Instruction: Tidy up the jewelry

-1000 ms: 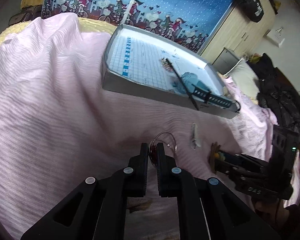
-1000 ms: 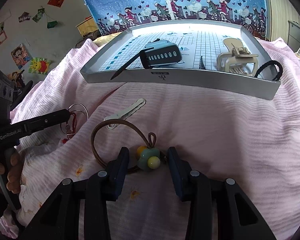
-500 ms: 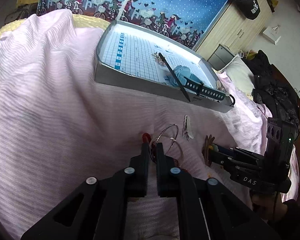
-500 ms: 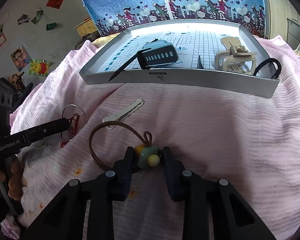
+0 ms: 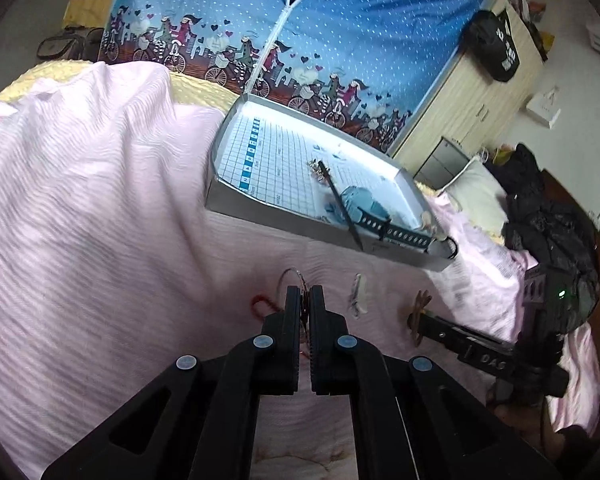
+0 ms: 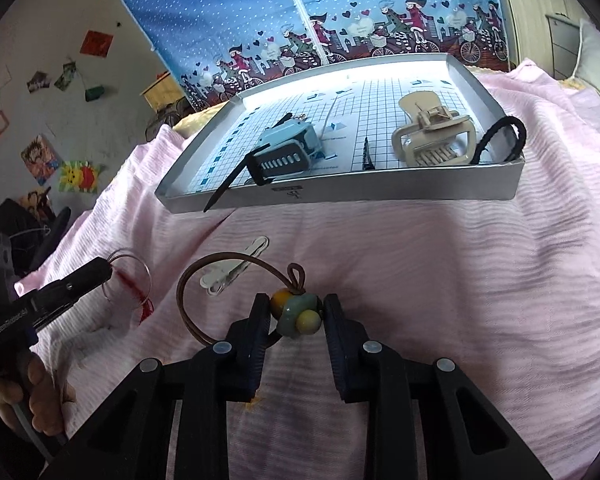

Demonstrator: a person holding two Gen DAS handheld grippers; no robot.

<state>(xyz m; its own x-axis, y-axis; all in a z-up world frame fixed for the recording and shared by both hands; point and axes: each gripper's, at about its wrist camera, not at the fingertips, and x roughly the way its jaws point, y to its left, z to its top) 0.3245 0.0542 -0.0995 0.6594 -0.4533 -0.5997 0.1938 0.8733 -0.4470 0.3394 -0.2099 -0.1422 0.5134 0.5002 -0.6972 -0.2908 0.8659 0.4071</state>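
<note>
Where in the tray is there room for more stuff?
The tray is bare along its far side and left end. The near edge is crowded: watch, beige claw clip, black hair tie.

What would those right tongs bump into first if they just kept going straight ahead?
Probably the near wall of the silver tray. The right tongs, closed on the beaded hair tie, point across bare pink blanket toward it, though depth is hard to judge.

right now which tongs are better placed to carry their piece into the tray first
Right, probably. The right tongs are clamped on the beaded hair tie, with open blanket straight ahead to the silver tray. The left tongs are shut on the wire bangle but sit farther left, off the tray's corner.
</note>
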